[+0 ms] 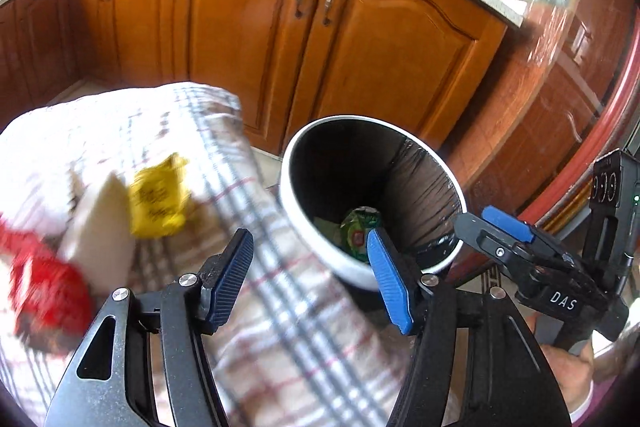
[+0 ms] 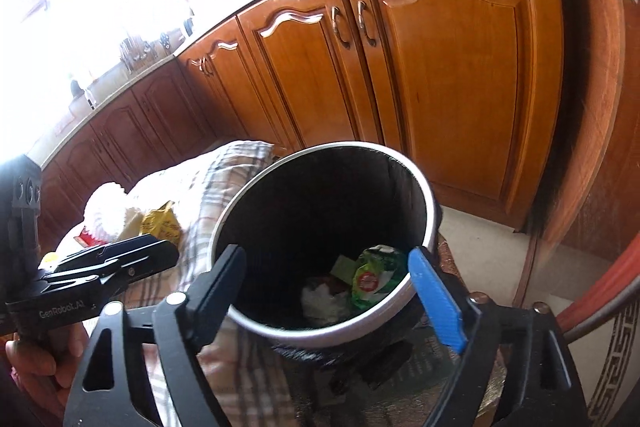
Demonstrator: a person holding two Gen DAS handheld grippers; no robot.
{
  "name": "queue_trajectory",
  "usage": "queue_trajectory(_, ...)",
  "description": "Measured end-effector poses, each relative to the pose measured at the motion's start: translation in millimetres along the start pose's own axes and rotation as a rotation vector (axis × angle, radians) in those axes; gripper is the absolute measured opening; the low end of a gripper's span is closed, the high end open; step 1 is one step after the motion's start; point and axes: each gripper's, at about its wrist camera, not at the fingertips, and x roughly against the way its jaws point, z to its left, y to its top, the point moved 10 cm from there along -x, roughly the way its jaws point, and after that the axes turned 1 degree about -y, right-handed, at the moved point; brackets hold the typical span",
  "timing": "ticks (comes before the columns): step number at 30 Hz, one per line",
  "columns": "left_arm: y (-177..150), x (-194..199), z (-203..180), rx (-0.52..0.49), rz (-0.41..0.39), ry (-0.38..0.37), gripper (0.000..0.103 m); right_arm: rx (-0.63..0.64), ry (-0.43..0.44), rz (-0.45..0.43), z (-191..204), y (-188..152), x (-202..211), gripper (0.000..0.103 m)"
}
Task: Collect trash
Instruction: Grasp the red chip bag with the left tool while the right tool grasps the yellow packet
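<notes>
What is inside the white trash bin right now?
The trash bin holds a green wrapper, a crumpled white piece and a pale green scrap in its black liner. Anything beneath them is hidden.

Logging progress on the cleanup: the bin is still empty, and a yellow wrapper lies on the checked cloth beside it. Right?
Not quite. The bin is not empty: the right wrist view shows a green wrapper and a crumpled white tissue at its bottom. The rest holds: a yellow wrapper lies on the checked cloth beside the bin.

White bin [image 2: 428, 203] holding green wrapper [image 2: 374, 277], yellow wrapper [image 1: 158, 199] on checked cloth
</notes>
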Motion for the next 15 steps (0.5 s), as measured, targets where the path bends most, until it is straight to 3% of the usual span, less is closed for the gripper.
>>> queue_trajectory(8,-33,49,49,0.088,-0.029,0.029,0.06,0.017,0.086,-0.009,48,-32,9,0.092)
queue_trajectory(15,-53,82,92,0.153,-0.067,0.093,0.06,0.032,0.174,0.069,96,-56,1,0.096)
